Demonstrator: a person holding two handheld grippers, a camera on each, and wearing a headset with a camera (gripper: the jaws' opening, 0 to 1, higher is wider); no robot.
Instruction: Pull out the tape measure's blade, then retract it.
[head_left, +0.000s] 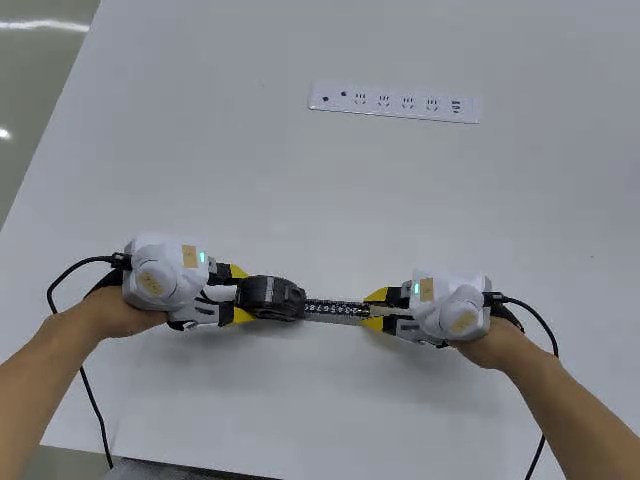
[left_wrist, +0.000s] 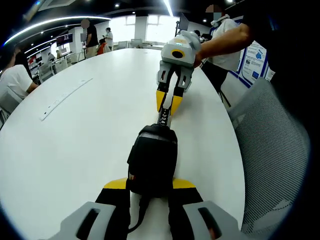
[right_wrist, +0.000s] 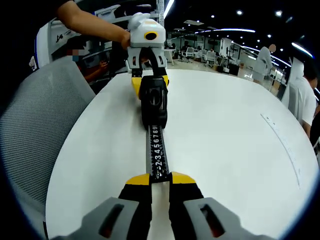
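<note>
A black tape measure (head_left: 270, 297) lies on the white table (head_left: 300, 180), near its front edge. My left gripper (head_left: 238, 294) is shut on its case (left_wrist: 152, 159), holding it from the left. A short length of black blade (head_left: 335, 309) with white numbers (right_wrist: 156, 150) runs out to the right. My right gripper (head_left: 378, 309) is shut on the blade's end (right_wrist: 158, 175), yellow tips pinching it. In the left gripper view the right gripper (left_wrist: 167, 102) faces me; in the right gripper view the left gripper (right_wrist: 149, 80) holds the case (right_wrist: 153, 102) at the far end.
A white power strip (head_left: 394, 102) lies flat at the back of the table. Black cables (head_left: 70, 290) trail from both grippers over the front edge. A grey mesh chair (left_wrist: 272, 145) stands beside the table. People stand and sit far off in the room.
</note>
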